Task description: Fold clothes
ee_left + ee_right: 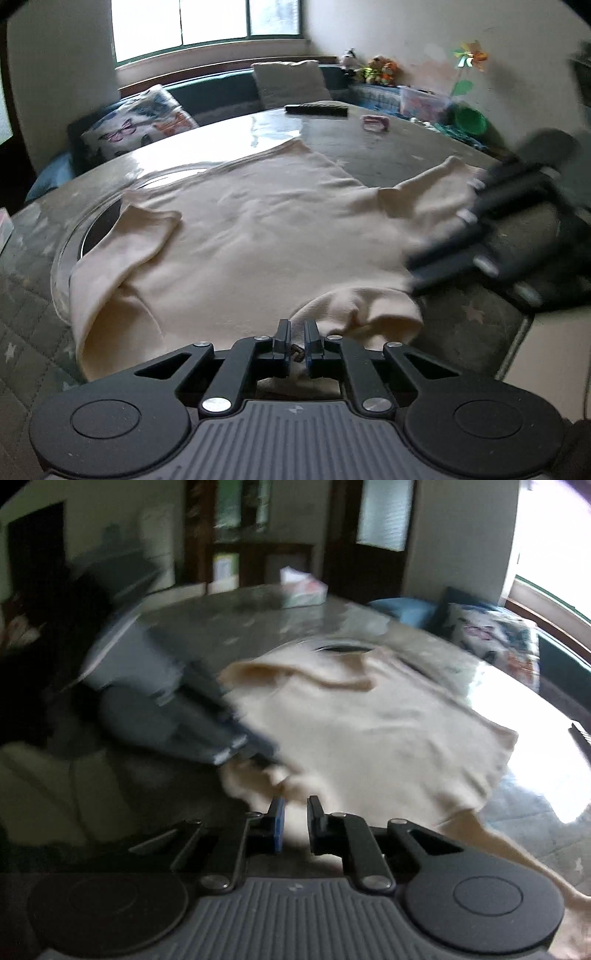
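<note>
A cream long-sleeved top (pixel 258 229) lies spread on the round glass-topped table (pixel 388 155), one sleeve folded in at the left. My left gripper (pixel 297 332) sits at the near edge of the top, its jaws nearly closed on a fold of the cloth. The right gripper shows blurred in the left wrist view (pixel 454 240) over the top's right side. In the right wrist view the top (pixel 369 738) fills the middle, and my right gripper (pixel 295 808) has cream cloth between its narrowly parted jaws. The left gripper shows blurred there (pixel 236 738).
A dark remote (pixel 317 109) and a small pink object (pixel 375 123) lie at the table's far side. A tissue box (pixel 303 589) stands on the far edge. A bench with cushions (pixel 136 122), toys (pixel 380 70) and a green bowl (pixel 471 120) rings the table.
</note>
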The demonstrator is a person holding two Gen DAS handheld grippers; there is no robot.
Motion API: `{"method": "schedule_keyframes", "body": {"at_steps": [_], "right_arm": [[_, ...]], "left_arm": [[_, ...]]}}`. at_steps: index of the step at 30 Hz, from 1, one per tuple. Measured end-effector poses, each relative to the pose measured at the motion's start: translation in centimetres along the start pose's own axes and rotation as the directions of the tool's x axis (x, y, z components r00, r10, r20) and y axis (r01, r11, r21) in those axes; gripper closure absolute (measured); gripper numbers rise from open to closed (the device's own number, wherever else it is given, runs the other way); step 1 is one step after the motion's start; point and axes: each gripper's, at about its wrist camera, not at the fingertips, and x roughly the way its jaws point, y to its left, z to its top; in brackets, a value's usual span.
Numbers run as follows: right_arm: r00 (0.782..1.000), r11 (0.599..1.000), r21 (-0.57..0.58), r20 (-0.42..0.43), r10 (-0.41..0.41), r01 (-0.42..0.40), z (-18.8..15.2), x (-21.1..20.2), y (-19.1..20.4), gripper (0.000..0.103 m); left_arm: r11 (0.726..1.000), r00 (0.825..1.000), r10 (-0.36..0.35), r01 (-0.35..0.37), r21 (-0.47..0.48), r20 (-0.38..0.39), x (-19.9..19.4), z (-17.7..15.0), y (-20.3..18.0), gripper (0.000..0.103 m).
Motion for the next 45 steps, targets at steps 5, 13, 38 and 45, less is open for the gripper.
{"method": "schedule_keyframes", "body": {"at_steps": [5, 13, 38, 45], "right_arm": [[0.998, 0.996, 0.065, 0.0, -0.067, 0.067, 0.5, 2.4, -1.6, 0.091], [0.999, 0.999, -0.013, -0.008, -0.036, 0.036, -0.5, 4.6, -0.1, 0.087], [1.0, 1.0, 0.016, -0.008, 0.011, -0.011, -2.0, 3.2, -3.3, 0.081], [1.0, 1.0, -0.003, -0.011, 0.007, -0.007, -2.6, 2.6, -3.8, 0.08]], "left_arm": [[1.0, 1.0, 0.008, -0.008, 0.007, 0.025, -0.9, 0.4, 4.2, 0.082], [0.964, 0.964, 0.263, -0.26, -0.047, 0.052, 1.4, 4.0, 10.6, 0.049], [0.926, 0.948, 0.301, -0.264, -0.27, 0.107, 11.5, 12.3, 28.6, 0.1], [0.827, 0.886, 0.451, -0.37, -0.424, 0.106, 5.5, 9.3, 34.6, 0.1]]}}
